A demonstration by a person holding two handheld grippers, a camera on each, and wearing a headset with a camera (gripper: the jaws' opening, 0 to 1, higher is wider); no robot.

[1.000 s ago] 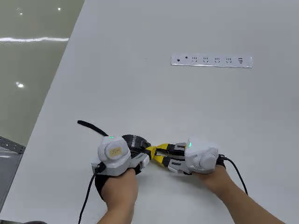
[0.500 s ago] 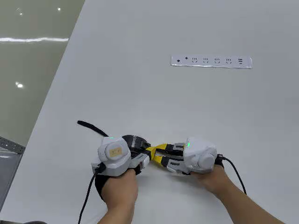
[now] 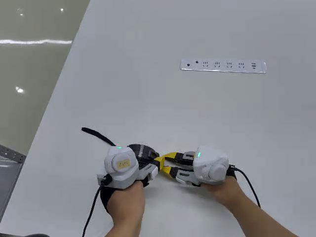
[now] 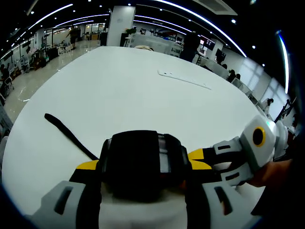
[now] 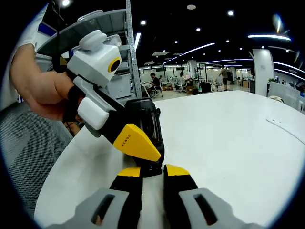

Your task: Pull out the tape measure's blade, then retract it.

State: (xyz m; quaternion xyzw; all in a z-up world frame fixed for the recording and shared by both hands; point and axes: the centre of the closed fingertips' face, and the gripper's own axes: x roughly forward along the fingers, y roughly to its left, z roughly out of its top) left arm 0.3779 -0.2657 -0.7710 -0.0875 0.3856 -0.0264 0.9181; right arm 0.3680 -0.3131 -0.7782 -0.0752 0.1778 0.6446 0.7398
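A black tape measure (image 3: 142, 151) rests on the white table (image 3: 163, 98) near the front, its black wrist strap (image 3: 96, 134) trailing off to the left. My left gripper (image 3: 151, 162) is shut on its case, which sits between the jaws in the left gripper view (image 4: 143, 162). The right gripper (image 3: 169, 163) meets it from the right with its yellow fingertips (image 5: 176, 171) drawn close together on the small black blade end (image 5: 152, 169) at the case's mouth. No length of blade shows outside the case.
A white power strip (image 3: 223, 65) lies farther back on the table, right of centre. The table's left edge (image 3: 54, 103) drops to a shiny floor. A metal shelf frame (image 5: 129, 47) stands behind the left hand in the right gripper view.
The right gripper has shifted slightly left toward the tape measure. The left gripper and the case have stayed put.
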